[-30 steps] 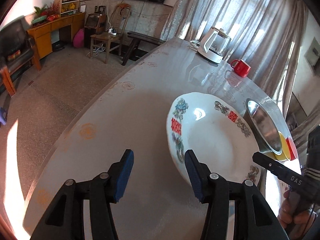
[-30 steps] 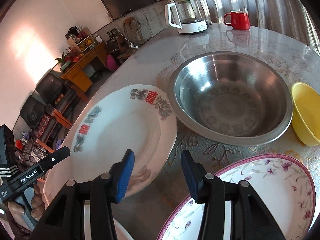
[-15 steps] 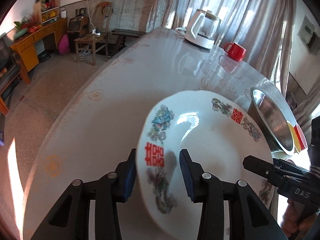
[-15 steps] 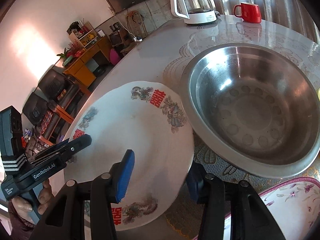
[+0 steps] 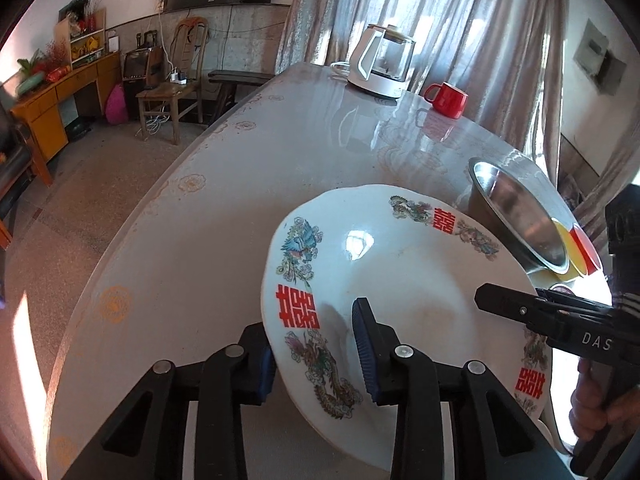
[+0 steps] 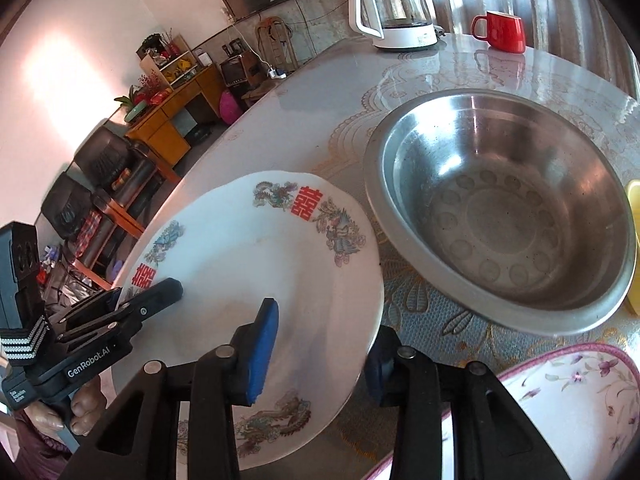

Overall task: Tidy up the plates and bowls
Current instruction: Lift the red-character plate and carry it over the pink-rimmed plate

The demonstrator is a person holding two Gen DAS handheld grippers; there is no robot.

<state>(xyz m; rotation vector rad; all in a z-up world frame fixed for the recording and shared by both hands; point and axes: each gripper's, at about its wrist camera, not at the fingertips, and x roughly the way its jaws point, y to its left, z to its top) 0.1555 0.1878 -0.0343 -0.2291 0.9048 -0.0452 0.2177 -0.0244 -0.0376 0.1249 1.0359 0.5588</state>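
A white plate (image 5: pixel 400 280) (image 6: pixel 260 260) with red characters and a dragon pattern lies on the table (image 5: pixel 224 232). My left gripper (image 5: pixel 308 314) straddles its near-left rim, one pad outside the rim and one on the inner face. Its jaws are closing. My right gripper (image 6: pixel 325 316) straddles the opposite rim, with the left pad over the plate and the right finger tucked under the edge. Those jaws are closing too. I see no firm pinch on either side. A steel bowl (image 6: pixel 500 216) sits just right of the plate.
A yellow bowl (image 6: pixel 634 248) lies beyond the steel bowl, and a floral pink-rimmed plate (image 6: pixel 560 400) sits near my right gripper. A white kettle (image 5: pixel 380 68) and a red mug (image 5: pixel 446 98) stand at the far end. The table edge curves along the left, with floor below.
Both grippers have slid onto the white plate's rim from opposite sides. Their jaws have narrowed around it. The plate stays beside the steel bowl.
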